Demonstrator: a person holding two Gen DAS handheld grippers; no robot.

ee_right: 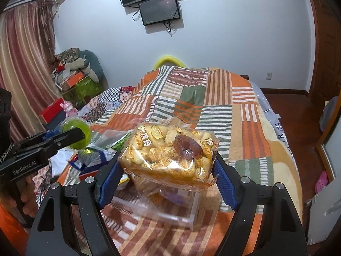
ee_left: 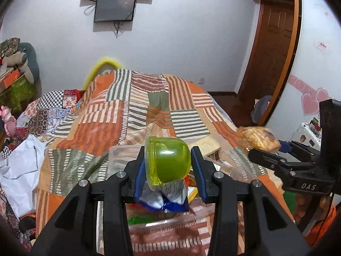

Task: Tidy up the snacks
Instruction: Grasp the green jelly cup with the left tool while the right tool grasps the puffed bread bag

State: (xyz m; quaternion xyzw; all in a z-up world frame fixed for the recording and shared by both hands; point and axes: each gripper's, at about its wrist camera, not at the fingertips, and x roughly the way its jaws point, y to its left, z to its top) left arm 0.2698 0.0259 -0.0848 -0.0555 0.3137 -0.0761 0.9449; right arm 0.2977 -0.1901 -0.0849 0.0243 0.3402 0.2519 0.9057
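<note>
Pinching from both sides, left gripper (ee_left: 168, 162) jaws hold green cup (ee_left: 168, 162); right gripper (ee_right: 168, 166) jaws clamp pastry bag (ee_right: 168, 151).

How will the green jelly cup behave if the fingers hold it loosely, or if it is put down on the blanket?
The green jelly cup looks smooth and glossy, so it may slip between the left gripper's fingers. Its domed body is round, so on its side it would probably roll. The striped blanket is soft and uneven, so it may tip there.
</note>
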